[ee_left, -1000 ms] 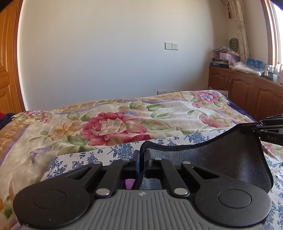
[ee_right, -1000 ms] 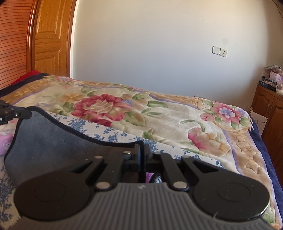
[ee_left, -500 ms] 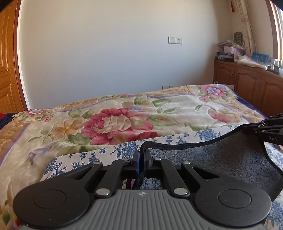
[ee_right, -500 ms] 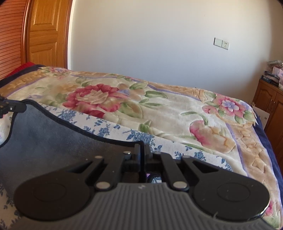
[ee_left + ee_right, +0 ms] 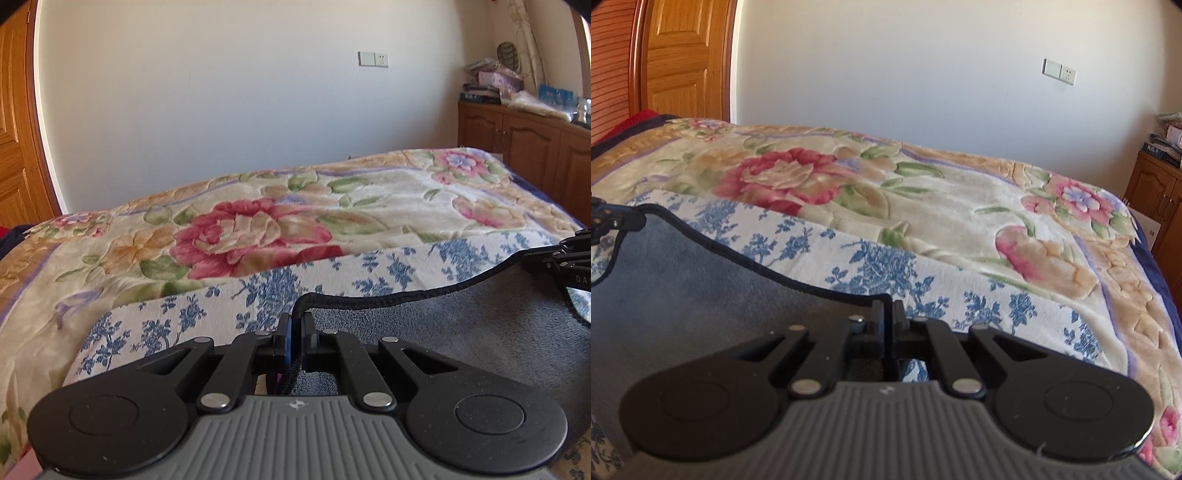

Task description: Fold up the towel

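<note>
A dark grey towel (image 5: 461, 332) with a black stitched hem hangs stretched between my two grippers, low over the bed. My left gripper (image 5: 295, 321) is shut on one top corner of the towel. My right gripper (image 5: 886, 310) is shut on the other top corner, and the towel (image 5: 683, 288) spreads to its left. In the left wrist view the right gripper (image 5: 569, 258) shows at the right edge. In the right wrist view the left gripper (image 5: 613, 221) shows at the left edge. The towel's lower part is hidden behind the gripper bodies.
Under the towel lies a white sheet with blue flowers (image 5: 258, 295) on a floral blanket (image 5: 258, 229) covering the bed. A wooden cabinet (image 5: 524, 140) with clutter stands at the right. A wooden door (image 5: 683, 59) is at the left, a plain wall behind.
Both grippers have carried the towel's top edge forward and lower over the bed; the hem now sags closer to the blue-flowered sheet. Both grips stay shut.
</note>
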Demonstrator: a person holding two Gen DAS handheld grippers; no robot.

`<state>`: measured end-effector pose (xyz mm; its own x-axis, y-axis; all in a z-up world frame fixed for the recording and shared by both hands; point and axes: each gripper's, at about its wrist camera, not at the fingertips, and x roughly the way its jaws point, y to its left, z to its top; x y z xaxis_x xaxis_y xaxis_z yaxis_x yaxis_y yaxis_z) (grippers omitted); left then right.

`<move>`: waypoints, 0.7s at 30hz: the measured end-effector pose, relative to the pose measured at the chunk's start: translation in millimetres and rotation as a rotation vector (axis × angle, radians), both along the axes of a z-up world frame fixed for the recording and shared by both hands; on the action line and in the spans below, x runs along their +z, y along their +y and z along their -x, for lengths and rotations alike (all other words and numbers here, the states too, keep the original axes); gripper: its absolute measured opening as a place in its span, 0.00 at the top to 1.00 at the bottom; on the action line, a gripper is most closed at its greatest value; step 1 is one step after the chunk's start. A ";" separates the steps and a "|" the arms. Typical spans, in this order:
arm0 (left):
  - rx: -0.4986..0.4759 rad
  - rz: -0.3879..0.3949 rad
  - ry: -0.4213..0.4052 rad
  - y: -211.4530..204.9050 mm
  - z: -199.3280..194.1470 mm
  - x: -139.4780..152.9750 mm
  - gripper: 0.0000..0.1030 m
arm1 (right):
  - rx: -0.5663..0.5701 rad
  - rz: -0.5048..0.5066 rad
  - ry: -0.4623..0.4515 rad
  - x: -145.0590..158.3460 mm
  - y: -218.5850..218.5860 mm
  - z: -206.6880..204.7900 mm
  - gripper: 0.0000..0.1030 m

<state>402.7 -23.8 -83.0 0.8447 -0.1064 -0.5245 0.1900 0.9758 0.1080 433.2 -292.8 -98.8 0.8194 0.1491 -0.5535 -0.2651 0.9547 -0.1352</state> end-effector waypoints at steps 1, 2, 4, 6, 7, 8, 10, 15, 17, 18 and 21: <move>0.002 0.001 0.003 0.4 -0.7 -1.6 0.94 | -0.006 -0.006 0.013 -1.8 -0.9 -1.6 0.95; 0.004 0.001 0.007 0.4 -1.3 -3.0 0.94 | -0.013 -0.016 0.028 -3.5 -2.2 -3.2 0.95; 0.006 -0.005 0.014 -0.9 -2.4 -5.1 0.91 | -0.019 -0.027 0.044 -5.7 -3.9 -4.4 0.95; 0.000 -0.016 0.017 -3.1 -2.5 -6.7 0.87 | -0.020 -0.027 0.046 -6.6 -4.0 -4.0 0.95; -0.001 -0.016 0.019 -3.4 -2.7 -7.2 0.85 | -0.021 -0.029 0.047 -6.5 -4.4 -3.6 0.95; -0.002 -0.009 0.020 -3.3 -2.6 -7.4 0.81 | -0.022 -0.028 0.048 -6.2 -4.3 -3.3 0.95; 0.001 -0.001 0.019 -3.5 -1.9 -7.1 0.71 | -0.024 -0.020 0.048 -5.8 -3.7 -2.9 0.86; 0.006 0.007 0.004 -4.3 1.6 -6.4 0.42 | -0.037 -0.015 0.047 -4.3 -4.8 -2.6 0.46; 0.003 0.011 0.002 -3.9 2.8 -5.8 0.42 | -0.042 -0.029 0.045 -2.4 -6.9 -0.4 0.43; 0.002 0.013 0.002 -3.7 3.8 -5.4 0.42 | -0.043 -0.037 0.047 -1.3 -7.8 1.0 0.43; 0.006 0.015 0.007 -3.6 7.6 -2.3 0.41 | -0.043 -0.043 0.042 3.7 -8.2 7.0 0.43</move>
